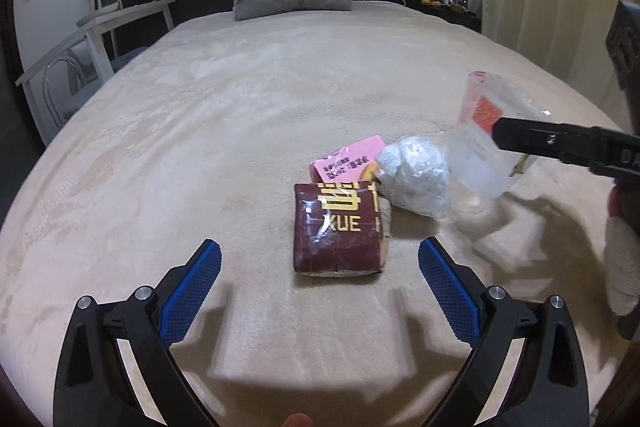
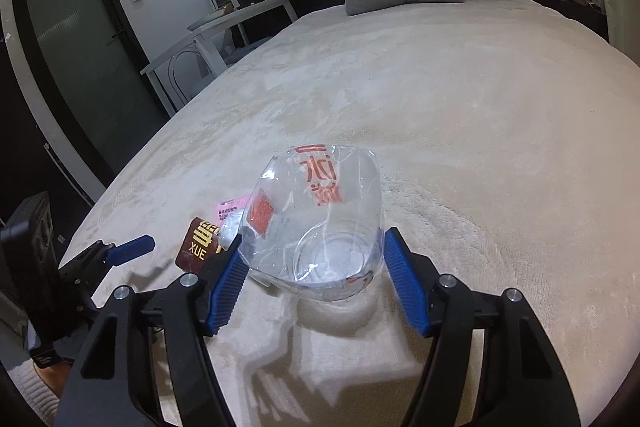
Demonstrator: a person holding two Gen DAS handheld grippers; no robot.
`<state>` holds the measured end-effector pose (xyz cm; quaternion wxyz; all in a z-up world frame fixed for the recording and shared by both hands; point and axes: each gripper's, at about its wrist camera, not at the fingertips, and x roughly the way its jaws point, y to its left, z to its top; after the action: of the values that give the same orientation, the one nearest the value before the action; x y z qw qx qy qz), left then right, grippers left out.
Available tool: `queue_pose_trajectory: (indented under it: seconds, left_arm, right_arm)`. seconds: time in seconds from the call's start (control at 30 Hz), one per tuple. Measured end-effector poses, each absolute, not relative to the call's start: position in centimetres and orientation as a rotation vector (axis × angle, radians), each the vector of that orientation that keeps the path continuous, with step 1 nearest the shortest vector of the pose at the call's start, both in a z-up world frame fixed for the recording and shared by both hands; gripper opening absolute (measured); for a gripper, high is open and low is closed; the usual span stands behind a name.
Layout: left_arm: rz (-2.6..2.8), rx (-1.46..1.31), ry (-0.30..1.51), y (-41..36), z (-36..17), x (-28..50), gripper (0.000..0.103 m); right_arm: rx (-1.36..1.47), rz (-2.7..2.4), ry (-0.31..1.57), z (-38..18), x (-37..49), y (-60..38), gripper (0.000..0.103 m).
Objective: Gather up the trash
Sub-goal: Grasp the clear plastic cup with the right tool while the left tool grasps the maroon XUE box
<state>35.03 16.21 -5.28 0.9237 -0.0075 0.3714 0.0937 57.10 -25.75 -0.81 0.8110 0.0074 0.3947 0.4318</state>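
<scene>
**Cup caught, three pieces of trash left on the bed**

In the right wrist view, the right gripper (image 2: pixel 312 263) has a clear plastic cup (image 2: pixel 320 223) with red print between its blue pads. The left pad presses the cup's wall; the right pad sits at the wall or just off it, so the hold looks only just made. In the left wrist view the cup (image 1: pixel 484 135) appears at the right of the frame, tilted and seemingly clear of the bed (image 1: pixel 240 107), with a black finger across it.

The left gripper (image 1: pixel 320 283) hovers with its jaws wide and nothing between them, aimed at a dark red packet (image 1: pixel 340 231) lying flat at the centre of the frame. Just behind it lies a pink wrapper (image 1: pixel 348 159), partly tucked under the packet, and beside both a crumpled clear bag (image 1: pixel 416 175).

By my reading the collecting has barely begun: one item is in hand, three remain on the bed, and no bin or bag for the trash shows in either view.
</scene>
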Motion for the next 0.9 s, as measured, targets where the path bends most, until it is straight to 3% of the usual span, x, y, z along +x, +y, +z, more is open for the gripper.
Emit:
queue_pose_trajectory:
  seconds: [0.47,0.53,0.63,0.9]
  left_arm:
    - [0.272,-0.032,0.871,15.6,-7.1,38.8,0.094]
    - [0.277,-0.028,0.876,15.2,-7.1,39.2,0.084]
    - [0.280,-0.020,0.907,15.0,-7.7,39.8,0.059]
    - [0.266,-0.058,0.905,15.6,-7.5,38.8,0.058]
  right_arm:
    - [0.033,0.927,0.839,0.4,56.6,-27.0,0.066]
    - [0.035,0.927,0.840,0.4,56.6,-27.1,0.066]
    - [0.030,0.924,0.843,0.2,56.6,-27.3,0.066]
    - [0.020,0.913,0.844,0.2,56.7,-28.0,0.066]
